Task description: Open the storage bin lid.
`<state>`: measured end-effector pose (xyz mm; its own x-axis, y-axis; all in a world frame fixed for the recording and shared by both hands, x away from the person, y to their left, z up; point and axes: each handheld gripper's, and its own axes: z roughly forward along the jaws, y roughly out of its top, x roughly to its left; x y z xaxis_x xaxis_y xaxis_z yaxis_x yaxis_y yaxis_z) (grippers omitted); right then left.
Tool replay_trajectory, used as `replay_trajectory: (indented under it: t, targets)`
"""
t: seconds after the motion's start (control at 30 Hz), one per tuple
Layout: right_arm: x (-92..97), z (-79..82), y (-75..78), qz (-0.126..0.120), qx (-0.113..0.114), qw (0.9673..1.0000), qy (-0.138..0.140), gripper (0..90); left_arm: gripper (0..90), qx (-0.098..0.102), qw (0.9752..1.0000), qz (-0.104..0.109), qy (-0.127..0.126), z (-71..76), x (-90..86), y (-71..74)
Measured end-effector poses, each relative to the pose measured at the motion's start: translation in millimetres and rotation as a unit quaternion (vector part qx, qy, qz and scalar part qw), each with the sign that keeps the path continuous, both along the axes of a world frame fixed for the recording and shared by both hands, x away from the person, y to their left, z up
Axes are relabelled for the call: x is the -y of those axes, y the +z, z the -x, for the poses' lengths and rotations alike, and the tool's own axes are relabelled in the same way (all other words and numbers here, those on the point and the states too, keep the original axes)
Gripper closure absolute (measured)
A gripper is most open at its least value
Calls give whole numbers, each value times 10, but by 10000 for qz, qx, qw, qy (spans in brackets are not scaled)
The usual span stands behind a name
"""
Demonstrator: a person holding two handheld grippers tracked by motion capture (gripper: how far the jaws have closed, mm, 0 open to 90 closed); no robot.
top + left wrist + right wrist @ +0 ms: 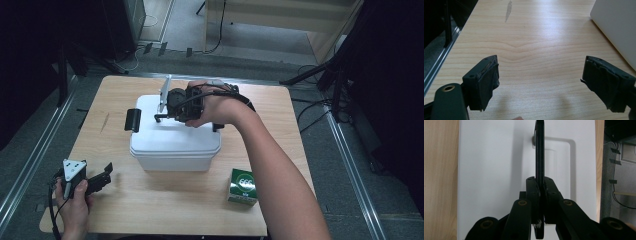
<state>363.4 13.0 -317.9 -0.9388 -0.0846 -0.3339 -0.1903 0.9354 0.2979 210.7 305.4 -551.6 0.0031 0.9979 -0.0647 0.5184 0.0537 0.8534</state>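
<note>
A: High view first. The white lidded box (pixel 175 137) sits mid-counter (pixel 150 215), and the right gripper (pixel 161 118) hangs over its lid, clamped on the black carry handle (pixel 159 117), which it has swung up off the lid.

B: So it's gripping the handle, not the lid. My guess is the box is meant to be carried or shifted, since the black latch (pixel 132 120) on the left end looks fastened.

A: Agreed. With the lid down, I can't tell what's inside. A small green carton (pixel 243 187) stands near right, apart from the box.

B: And the left gripper (pixel 102 176)?

A: Parked at the near-left corner, out of the way.

B: Left gripper view now.

A: Its jaws stand wide apart over bare wood, holding nothing; the box wall (pixel 616 27) edges in at far right.

B: Right gripper view?

A: Jaws squeezed nearly together on the thin handle (pixel 539 157), which rises edge-on above the white lid (pixel 494 170).
</note>
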Motion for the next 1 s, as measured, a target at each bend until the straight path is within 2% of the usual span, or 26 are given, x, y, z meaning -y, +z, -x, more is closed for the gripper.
replay_trajectory:
  t: [0.23,0.27,0.3,0.33,0.57,1.0]
  targets:
    - [122,-8,54,-30,49,10000,-74,855,146,-10,10000,8,-7,1,1,1]
    - [148,-3,60,-22,34,9999,-153,855,146,-2,10000,11,-4,1,1,0]
    - [167,-17,65,-38,71,9999,-109,855,146,-6,10000,7,-10,0,-1,1]
    - [197,-10,73,-19,57,9998,-203,855,146,-19,10000,12,-16,1,-3,2]
    - [389,-44,129,-70,125,9997,-208,855,146,-14,10000,-14,-25,0,2,1]
    - [910,-91,171,-144,137,9980,-596,855,146,-31,10000,-76,-44,-1,11,2]
